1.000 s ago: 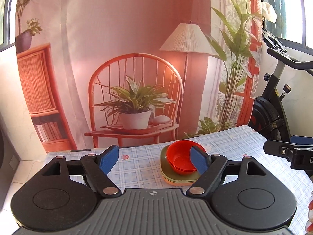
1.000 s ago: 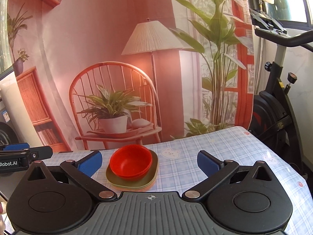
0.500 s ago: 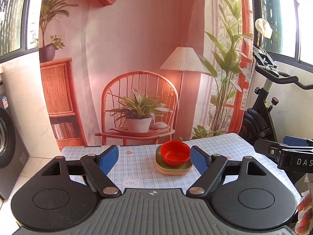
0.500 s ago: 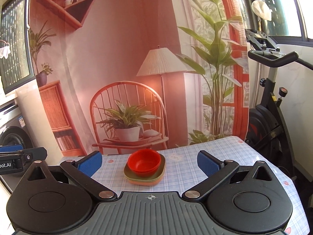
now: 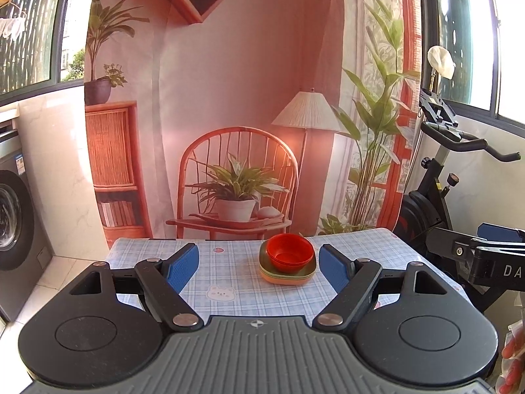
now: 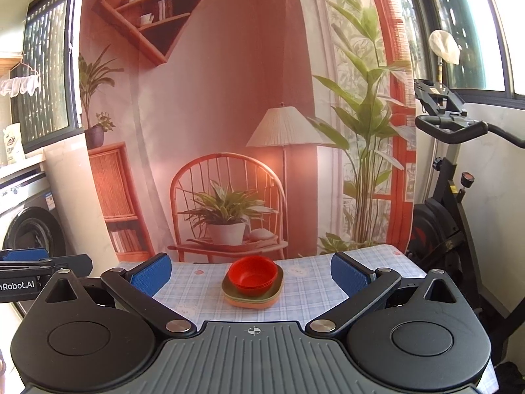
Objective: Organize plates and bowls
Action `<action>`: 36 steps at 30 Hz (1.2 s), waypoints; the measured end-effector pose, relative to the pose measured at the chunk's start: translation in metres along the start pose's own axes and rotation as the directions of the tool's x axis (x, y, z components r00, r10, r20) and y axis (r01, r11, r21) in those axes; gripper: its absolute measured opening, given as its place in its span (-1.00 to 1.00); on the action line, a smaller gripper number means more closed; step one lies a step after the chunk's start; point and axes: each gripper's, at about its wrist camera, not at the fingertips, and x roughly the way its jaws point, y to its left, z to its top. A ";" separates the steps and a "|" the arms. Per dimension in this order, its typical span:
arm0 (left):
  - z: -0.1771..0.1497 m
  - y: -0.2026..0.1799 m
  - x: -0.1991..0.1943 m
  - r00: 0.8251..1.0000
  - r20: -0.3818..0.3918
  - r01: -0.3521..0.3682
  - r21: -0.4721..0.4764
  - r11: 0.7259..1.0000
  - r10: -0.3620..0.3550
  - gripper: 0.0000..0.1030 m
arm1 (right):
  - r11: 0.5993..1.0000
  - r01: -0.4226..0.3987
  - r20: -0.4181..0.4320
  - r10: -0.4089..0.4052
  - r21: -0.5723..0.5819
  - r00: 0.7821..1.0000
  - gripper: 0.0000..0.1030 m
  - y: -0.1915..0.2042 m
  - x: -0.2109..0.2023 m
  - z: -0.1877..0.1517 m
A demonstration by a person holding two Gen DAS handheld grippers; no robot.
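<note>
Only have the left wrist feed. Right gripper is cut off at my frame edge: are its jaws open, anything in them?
Observer: Right gripper has its jaws wide open, with nothing between them.
Operator: Lined up with anything?
Observer: In the right wrist view the red bowls on the plates sit about midway between its pads, further out on the table, touching neither.
Operator: Anything off my left edge?
Observer: A white bag stands on the ledge above the washing machine.
</note>
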 end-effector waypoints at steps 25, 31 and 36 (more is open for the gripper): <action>0.001 0.001 -0.038 0.998 0.060 -0.020 0.011 1.000 0.020 0.65 | 1.000 -0.008 0.041 0.007 0.009 0.999 1.00 0.008 -0.043 0.000; 0.000 0.001 -0.039 0.998 0.060 -0.020 0.010 1.000 0.020 0.66 | 1.000 -0.010 0.038 0.009 0.010 0.999 1.00 0.009 -0.044 0.001; 0.000 0.003 -0.039 0.998 0.060 -0.020 0.009 1.000 0.020 0.66 | 1.000 -0.010 0.038 0.010 0.011 0.999 1.00 0.010 -0.044 0.001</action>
